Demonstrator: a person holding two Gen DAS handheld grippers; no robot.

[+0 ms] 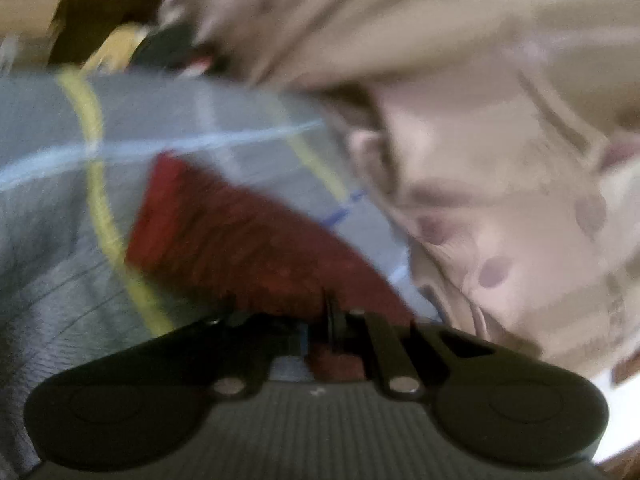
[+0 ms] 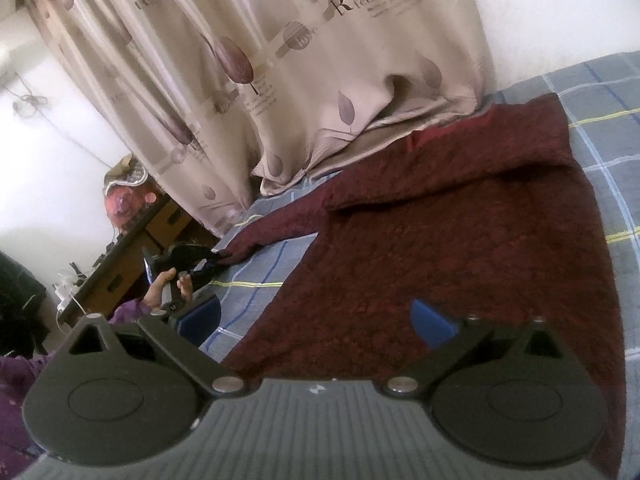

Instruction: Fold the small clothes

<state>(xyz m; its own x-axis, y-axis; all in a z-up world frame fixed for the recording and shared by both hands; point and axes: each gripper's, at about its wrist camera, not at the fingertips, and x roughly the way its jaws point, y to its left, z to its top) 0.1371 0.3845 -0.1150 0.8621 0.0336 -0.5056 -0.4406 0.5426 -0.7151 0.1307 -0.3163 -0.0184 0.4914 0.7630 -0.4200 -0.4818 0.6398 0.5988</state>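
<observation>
Evidently the garment (image 2: 460, 248), a dark red fuzzy piece, lay spread on the checked sheet (image 2: 600, 92) so that it could be folded flat, with most of its body directly ahead of the right gripper (image 2: 316, 320) and one sleeve (image 2: 256, 240) trailing off to that gripper's left. The left gripper (image 2: 216, 258) had its jaws together on the sleeve's tip, pinching red cloth, which I judged to be the start of carrying the sleeve inward over the body; its own view was badly blurred, showing only red fabric (image 1: 248, 240) right at the fingertips. A hand (image 2: 168, 288) showed behind that tool. The right gripper's jaws stood wide apart with nothing between them, low over the garment's near edge, probably waiting to pin or take the hem. Beyond the garment, past the far end of both tools, a beige curtain (image 2: 280, 80) hung down onto the sheet, touching the garment's far edge, so it might get caught in a fold. On the curtain a large "R" followed by "Rom" and "fee" could be read, and a circle seemed to say "love"; the smaller print was too fine to make out.
</observation>
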